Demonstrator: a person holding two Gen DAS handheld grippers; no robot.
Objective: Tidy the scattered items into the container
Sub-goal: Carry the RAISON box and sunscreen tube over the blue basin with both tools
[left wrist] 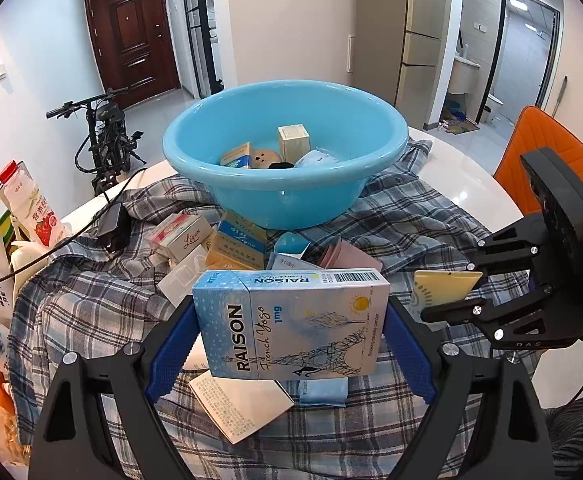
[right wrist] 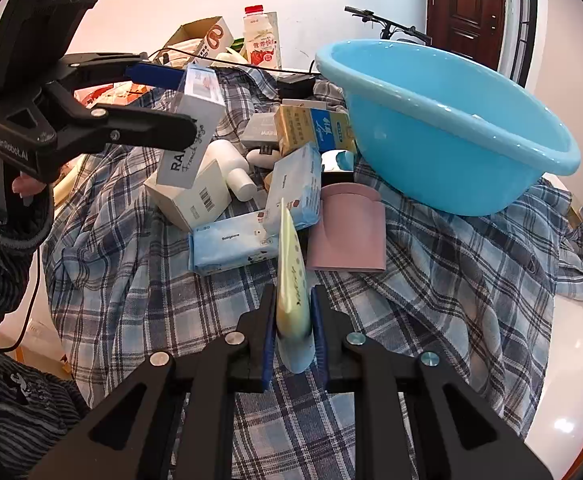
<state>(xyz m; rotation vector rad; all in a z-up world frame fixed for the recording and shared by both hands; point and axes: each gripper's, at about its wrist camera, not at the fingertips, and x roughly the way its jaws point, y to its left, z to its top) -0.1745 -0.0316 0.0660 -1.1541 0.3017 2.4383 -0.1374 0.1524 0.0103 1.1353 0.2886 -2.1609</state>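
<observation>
The left gripper (left wrist: 291, 320) clamps a pale blue RAISON box (left wrist: 289, 322) by its ends between blue pads, lifted above the plaid cloth (left wrist: 91, 304). The right gripper (right wrist: 294, 320) is closed tight on a thin yellow packet (right wrist: 291, 280), held edge-up. Ahead of both sits the blue basin (left wrist: 283, 184) on the cloth, with a few small boxes already inside. Near its base lie more items: a yellow carton (right wrist: 311, 128), two blue tissue packs (right wrist: 231, 244), a pink cup (right wrist: 347, 232) on its side, a white bottle (right wrist: 231, 168). The cloth covers a white table (left wrist: 459, 168).
</observation>
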